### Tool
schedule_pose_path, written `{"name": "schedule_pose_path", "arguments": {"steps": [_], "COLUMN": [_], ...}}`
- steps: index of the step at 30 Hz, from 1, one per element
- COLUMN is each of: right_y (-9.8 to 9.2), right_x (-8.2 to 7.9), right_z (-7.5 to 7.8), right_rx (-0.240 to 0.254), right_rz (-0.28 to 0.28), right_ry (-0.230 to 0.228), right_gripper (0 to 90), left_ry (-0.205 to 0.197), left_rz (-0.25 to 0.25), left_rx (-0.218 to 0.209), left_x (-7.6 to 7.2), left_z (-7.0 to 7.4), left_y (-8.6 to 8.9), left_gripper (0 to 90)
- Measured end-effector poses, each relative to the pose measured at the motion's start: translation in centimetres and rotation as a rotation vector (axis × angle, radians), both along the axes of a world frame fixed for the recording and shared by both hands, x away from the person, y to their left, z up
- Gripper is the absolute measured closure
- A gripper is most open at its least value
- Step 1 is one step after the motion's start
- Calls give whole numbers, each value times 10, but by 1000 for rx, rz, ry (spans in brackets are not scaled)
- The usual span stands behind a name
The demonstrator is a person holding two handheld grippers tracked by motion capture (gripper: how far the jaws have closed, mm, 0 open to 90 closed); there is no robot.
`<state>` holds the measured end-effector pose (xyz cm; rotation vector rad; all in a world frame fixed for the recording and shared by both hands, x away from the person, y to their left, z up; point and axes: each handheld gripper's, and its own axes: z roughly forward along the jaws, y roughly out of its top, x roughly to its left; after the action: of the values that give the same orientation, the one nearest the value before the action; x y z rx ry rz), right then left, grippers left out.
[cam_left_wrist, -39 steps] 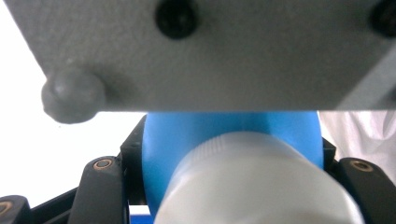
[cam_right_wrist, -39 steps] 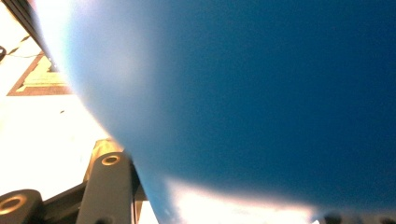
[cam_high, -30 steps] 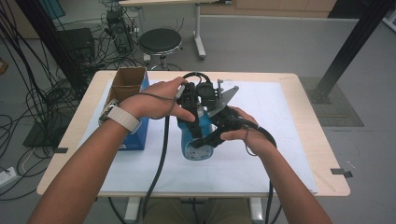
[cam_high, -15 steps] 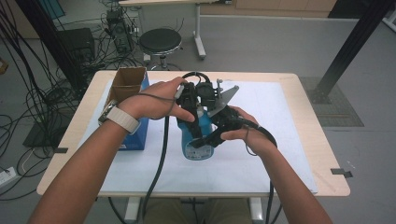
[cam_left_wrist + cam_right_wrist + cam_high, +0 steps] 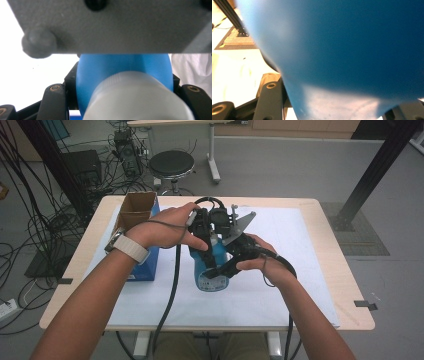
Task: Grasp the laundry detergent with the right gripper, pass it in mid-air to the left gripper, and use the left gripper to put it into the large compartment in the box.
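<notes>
On the wooden table (image 5: 330, 270) lies a white sheet (image 5: 295, 245), and on its left part stands an open cardboard box (image 5: 135, 212) with blue sides. Above the middle of the sheet a blue bottle (image 5: 212, 265) is held, tilted, between both tools. The right gripper (image 5: 235, 262) pinches the bottle's body. The left gripper (image 5: 202, 227) clamps the upper part, just under the white cap (image 5: 137, 100).
</notes>
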<state>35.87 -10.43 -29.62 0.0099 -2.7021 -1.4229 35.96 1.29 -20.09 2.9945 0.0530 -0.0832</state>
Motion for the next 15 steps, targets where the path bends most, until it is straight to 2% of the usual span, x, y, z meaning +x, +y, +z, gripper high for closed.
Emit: {"name": "schedule_pose_path", "arguments": {"steps": [15], "right_y": [0], "right_x": [0], "right_z": [1], "right_rx": [3], "right_rz": [1], "right_ry": [-9], "right_gripper": [432], "left_ry": [0], "left_rz": [-1], "left_rx": [-5], "left_x": [0], "left_z": [1], "left_y": [1], "left_gripper": [386]}}
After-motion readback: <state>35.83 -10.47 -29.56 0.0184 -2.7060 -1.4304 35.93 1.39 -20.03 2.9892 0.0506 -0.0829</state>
